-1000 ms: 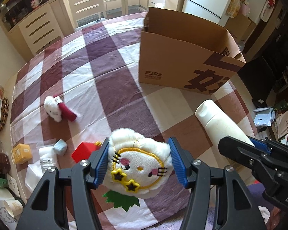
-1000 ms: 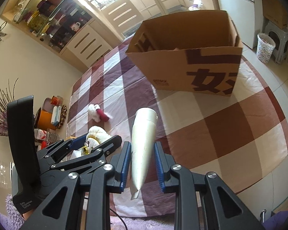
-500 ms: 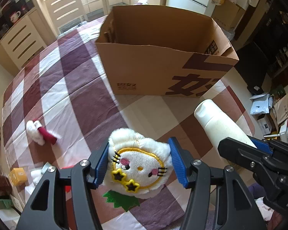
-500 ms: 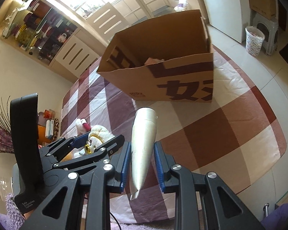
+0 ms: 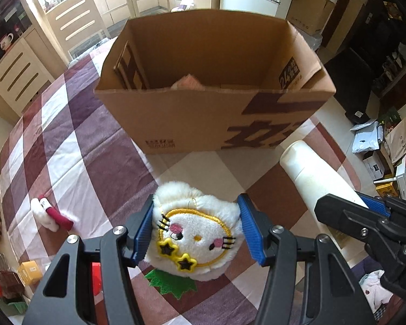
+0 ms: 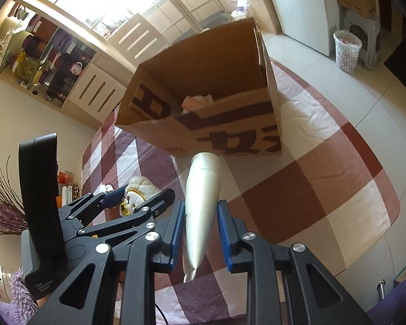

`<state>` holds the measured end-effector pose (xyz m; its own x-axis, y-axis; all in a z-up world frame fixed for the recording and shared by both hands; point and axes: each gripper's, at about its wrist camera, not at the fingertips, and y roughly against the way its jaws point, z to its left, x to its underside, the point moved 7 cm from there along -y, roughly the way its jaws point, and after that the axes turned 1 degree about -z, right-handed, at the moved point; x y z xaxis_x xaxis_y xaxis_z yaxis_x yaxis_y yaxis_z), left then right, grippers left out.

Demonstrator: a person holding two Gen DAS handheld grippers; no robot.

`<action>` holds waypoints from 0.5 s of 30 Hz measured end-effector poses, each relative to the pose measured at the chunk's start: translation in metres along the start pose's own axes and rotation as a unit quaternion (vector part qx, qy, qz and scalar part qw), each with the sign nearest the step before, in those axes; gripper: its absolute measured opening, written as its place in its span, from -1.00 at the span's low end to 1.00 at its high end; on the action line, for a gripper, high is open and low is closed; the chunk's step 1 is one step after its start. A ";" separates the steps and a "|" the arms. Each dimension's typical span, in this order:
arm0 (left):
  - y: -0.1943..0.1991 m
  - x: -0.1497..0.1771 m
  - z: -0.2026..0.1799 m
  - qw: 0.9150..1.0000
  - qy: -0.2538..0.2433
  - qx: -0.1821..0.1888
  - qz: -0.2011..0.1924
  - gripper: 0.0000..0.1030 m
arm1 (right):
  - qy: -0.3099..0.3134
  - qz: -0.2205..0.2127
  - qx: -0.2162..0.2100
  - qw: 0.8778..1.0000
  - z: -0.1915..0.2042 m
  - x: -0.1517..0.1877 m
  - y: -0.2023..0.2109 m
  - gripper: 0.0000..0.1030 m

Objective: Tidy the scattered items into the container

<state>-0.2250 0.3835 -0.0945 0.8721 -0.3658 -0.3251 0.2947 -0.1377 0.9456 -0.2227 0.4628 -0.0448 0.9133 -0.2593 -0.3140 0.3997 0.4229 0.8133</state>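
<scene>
Over the checked maroon-and-white tablecloth point(image 5: 75, 146) we carry two things at once; the white plush cat face with yellow star glasses point(image 5: 195, 230) sits squeezed between the blue pads of our left gripper point(image 5: 196, 230), and the white squeeze tube with its crimped tail point(image 6: 201, 211) is clamped at its narrow end in our right gripper point(image 6: 200, 233), cap pointing ahead; both hang short of the open brown cardboard box with dark printed characters point(image 5: 192, 119), whose near wall stands just ahead of the toy and the tube; neither is over the rim yet. Inside the box something pale pink and fluffy point(image 5: 188, 81) already peeks above the near wall, so we judge at least one item is stowed; we cannot tell what else lies on the box floor. Left on the cloth, well apart from the box, we see a small white plush with a dark red part point(image 5: 50, 215), and at the table's edge a red block point(image 5: 96, 279) half hidden behind our left gripper, plus a small yellow box point(image 5: 29, 270); so after these two go in, we reckon several pickups remain.
</scene>
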 end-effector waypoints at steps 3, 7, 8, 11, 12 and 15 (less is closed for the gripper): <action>0.008 -0.010 0.000 1.000 0.000 0.006 -0.009 0.16 | -0.005 -0.009 -0.010 1.000 0.002 -0.009 0.006 -0.52; 0.024 -0.026 0.002 1.000 0.006 0.019 -0.023 0.16 | -0.014 -0.018 -0.035 0.999 0.007 -0.022 0.017 -0.52; 0.029 -0.030 0.003 0.999 0.007 0.022 -0.027 0.16 | -0.016 -0.023 -0.042 0.999 0.009 -0.025 0.022 -0.52; 0.043 -0.042 0.004 0.999 0.009 0.031 -0.040 0.16 | -0.016 -0.034 -0.062 0.997 0.018 -0.035 0.033 -0.52; 0.047 -0.048 0.004 0.998 0.010 0.035 -0.044 0.16 | -0.016 -0.038 -0.067 0.997 0.020 -0.040 0.036 -0.52; 0.057 -0.068 0.006 0.997 0.013 0.041 -0.057 0.17 | -0.008 -0.050 -0.072 0.996 0.027 -0.054 0.042 -0.52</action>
<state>-0.2695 0.3952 -0.0188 0.8453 -0.3193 -0.4284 0.3599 -0.2523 0.8982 -0.2575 0.4713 0.0197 0.8679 -0.3188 -0.3810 0.4960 0.5150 0.6991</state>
